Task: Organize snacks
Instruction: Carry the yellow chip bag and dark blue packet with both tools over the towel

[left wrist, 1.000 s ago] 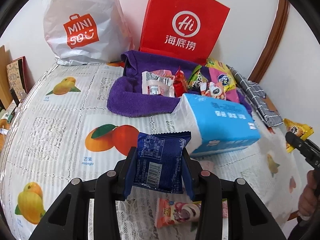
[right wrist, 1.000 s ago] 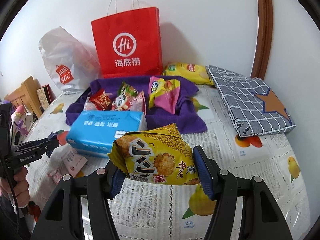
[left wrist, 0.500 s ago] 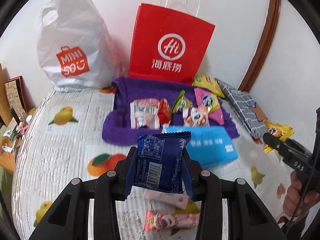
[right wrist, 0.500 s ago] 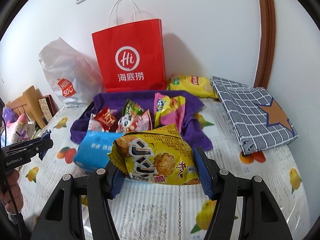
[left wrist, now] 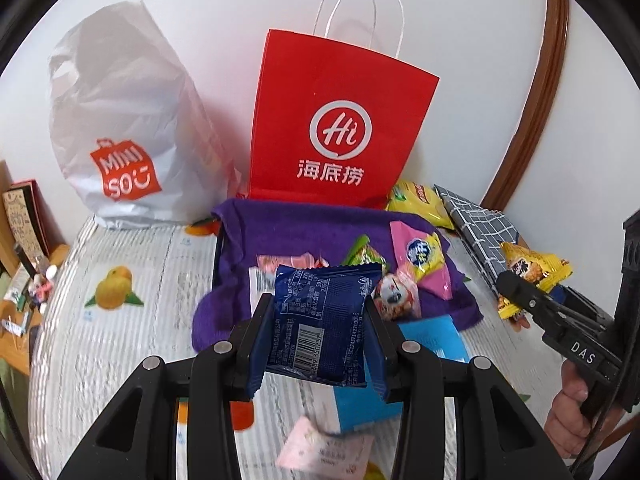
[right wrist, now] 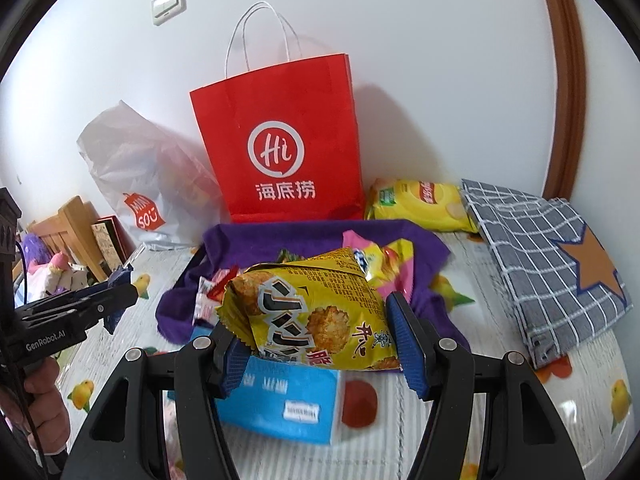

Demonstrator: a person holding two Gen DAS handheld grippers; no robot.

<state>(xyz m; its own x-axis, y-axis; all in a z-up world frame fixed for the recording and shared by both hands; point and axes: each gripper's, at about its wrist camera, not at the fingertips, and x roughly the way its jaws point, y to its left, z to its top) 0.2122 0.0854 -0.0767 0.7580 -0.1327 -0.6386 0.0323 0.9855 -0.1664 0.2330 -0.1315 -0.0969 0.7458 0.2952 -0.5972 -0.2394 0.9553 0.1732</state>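
1. Red paper bag (left wrist: 336, 128) stands at 12 o'clock against the wall, purple cloth (left wrist: 288, 232) with snacks before it.
2. Right tongs (right wrist: 316, 340) pinch a yellow snack packet (right wrist: 316, 312) above a blue tissue pack (right wrist: 280, 404).
3. Left tongs (left wrist: 316, 340) pinch a dark blue snack packet (left wrist: 320, 320) above the cloth's near edge.

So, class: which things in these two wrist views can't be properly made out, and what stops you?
- Red paper bag, both views: its inside is hidden by its own front wall.
- Blue tissue pack, right wrist view: partly hidden by the yellow snack bag.
- Pink packet, left wrist view: blurred, print unreadable.
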